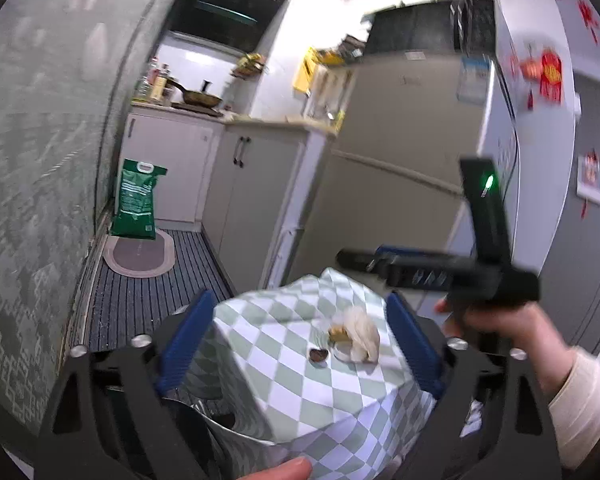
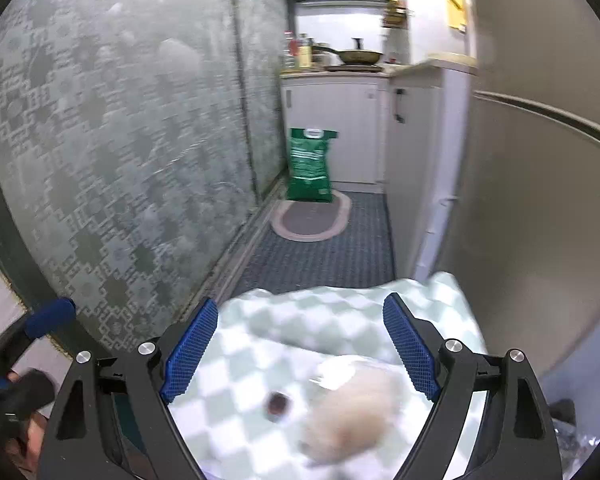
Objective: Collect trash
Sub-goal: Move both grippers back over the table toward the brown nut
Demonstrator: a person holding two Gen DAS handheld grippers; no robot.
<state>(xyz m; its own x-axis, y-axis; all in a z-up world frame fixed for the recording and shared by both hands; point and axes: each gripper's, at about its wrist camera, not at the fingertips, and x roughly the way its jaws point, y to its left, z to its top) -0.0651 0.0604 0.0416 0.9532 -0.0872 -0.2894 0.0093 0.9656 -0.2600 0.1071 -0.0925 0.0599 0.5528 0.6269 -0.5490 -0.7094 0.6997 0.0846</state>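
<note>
Both tools, left (image 1: pixel 300 338) and right (image 2: pixel 300 350), are wide apart over the checked cloth (image 1: pixel 300 384); green bag (image 2: pixel 309 166) on the kitchen floor at 12 o'clock

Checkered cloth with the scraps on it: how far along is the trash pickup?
Done: nothing visibly. The crumpled white tissue and the small dark scrap lie on the green-and-white checkered cloth. In hand: nothing; the left gripper and the right gripper are open and empty above the cloth. Left: grasping both pieces and binning them.

no text is legible: print on the green bag (image 1: pixel 137 200) and fridge stickers (image 1: pixel 474 78) is blurred.
</note>
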